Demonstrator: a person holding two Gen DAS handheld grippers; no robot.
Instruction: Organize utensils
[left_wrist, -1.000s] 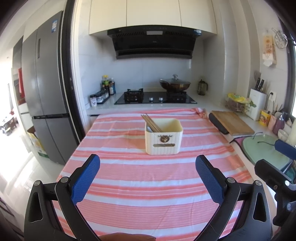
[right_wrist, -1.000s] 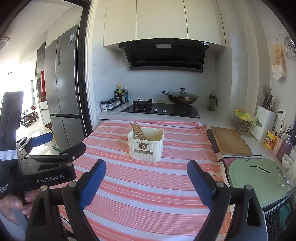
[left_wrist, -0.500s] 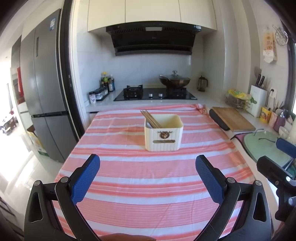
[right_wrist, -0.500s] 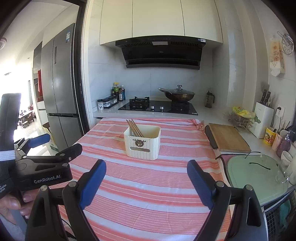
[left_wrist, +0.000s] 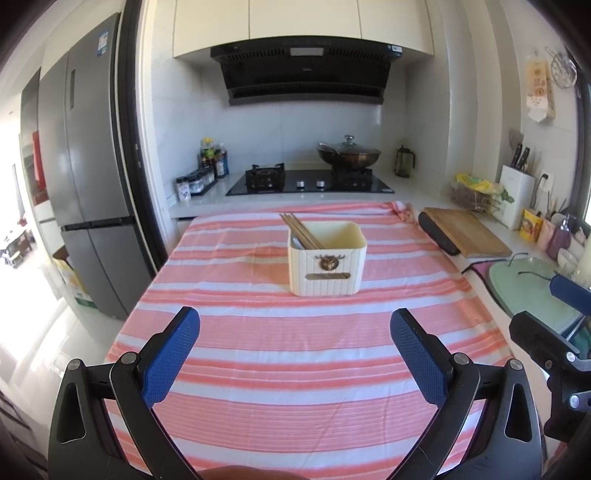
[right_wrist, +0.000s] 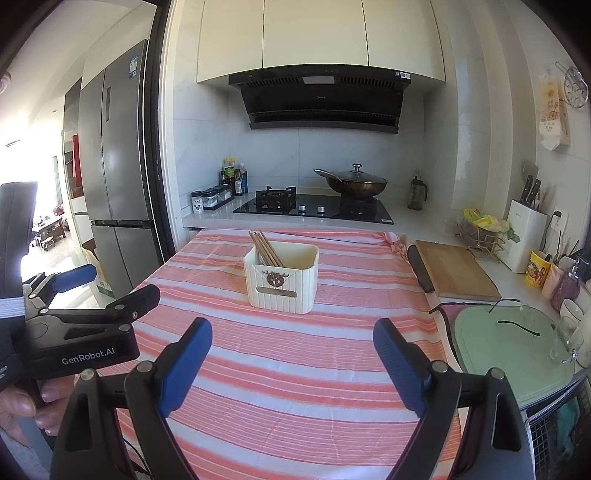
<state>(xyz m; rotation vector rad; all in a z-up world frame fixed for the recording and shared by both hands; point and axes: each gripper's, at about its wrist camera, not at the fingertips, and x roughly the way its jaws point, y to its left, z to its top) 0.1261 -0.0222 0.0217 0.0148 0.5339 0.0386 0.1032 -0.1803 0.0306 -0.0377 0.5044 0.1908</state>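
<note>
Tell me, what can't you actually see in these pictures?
- Inside the cream utensil box: both views show chopsticks and a pale shape; the front wall hides the rest.
- Items by the knife block, right wrist view: too small and cut by the edge.
- Right tongs, left wrist view: cut by the edge.

A home kitchen: gas hob (left_wrist: 309, 181) under an extractor hood (left_wrist: 303, 74), fridge (left_wrist: 88, 177), knife block (left_wrist: 516, 201)

Left claw (left_wrist: 294, 326) and right claw (right_wrist: 292, 338) both gape wide, empty
</note>
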